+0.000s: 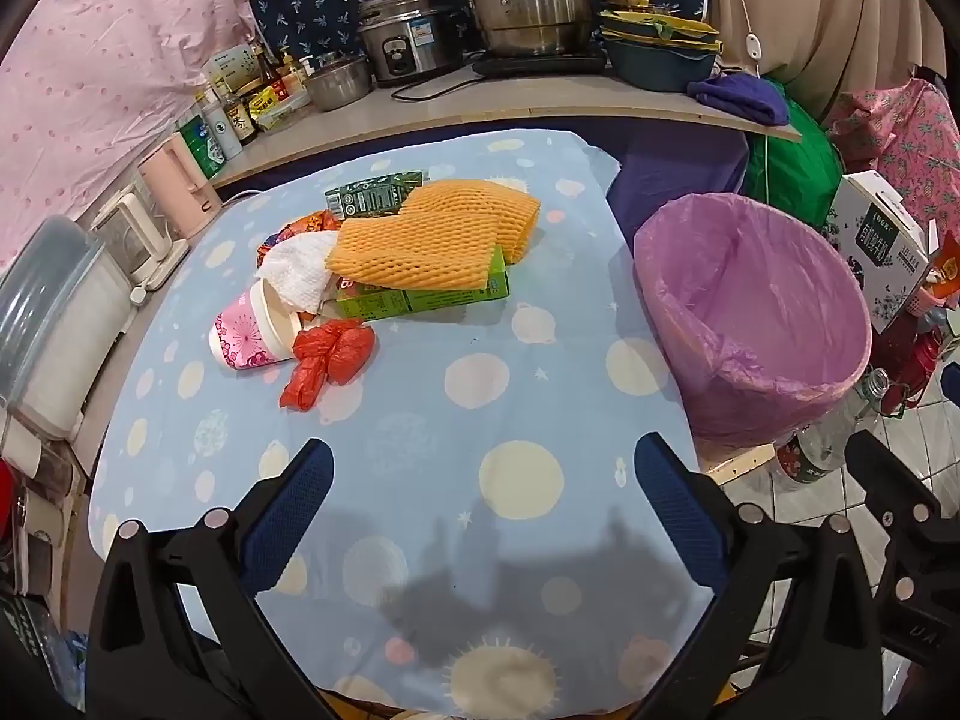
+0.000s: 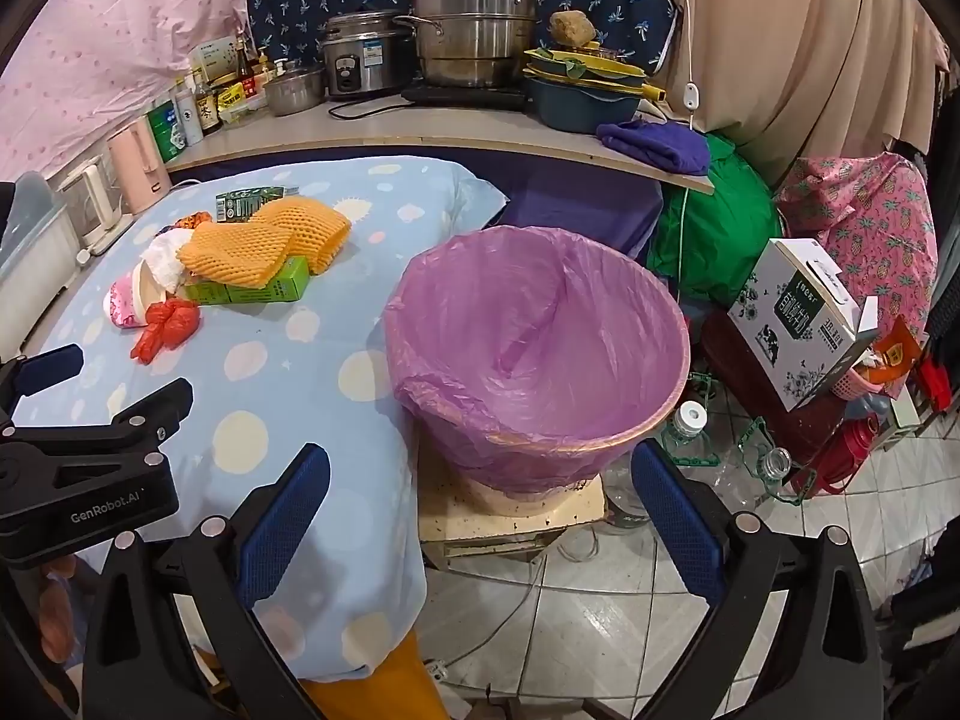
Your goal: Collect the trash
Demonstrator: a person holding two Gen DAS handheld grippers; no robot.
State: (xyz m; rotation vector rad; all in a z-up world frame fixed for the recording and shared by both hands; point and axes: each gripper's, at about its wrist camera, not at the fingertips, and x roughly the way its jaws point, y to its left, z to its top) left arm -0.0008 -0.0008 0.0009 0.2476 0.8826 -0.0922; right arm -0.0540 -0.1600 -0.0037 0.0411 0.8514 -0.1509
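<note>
Lying in a loose heap on the far-left part of the light-blue cloth with pale dots [image 1: 480,384] are: an orange foam fruit-net sleeve [image 1: 432,234], draped over a bright green carton [image 1: 420,299]; a dark green printed carton [image 1: 372,195] behind it; a crumpled white paper towel [image 1: 297,270]; a pink-patterned paper cup [image 1: 252,330] on its side; and a knotted red plastic bag [image 1: 327,363], nearest the cameras, just beside the cup. A round bin lined with a purple plastic bag [image 2: 540,354] stands off the right edge of the cloth on a pale board [image 2: 516,516], mouth open, nothing visible inside. The left gripper [image 1: 483,492] hovers above bare cloth, near side of the heap, blue-padded fingers spread wide, nothing between them. The right gripper [image 2: 480,492] hangs in front of the bin, fingers likewise wide apart and empty. Behind: a counter [image 1: 480,102] carrying stacked steel pots [image 1: 528,6], a rice cooker [image 1: 408,36] and bottles.
</note>
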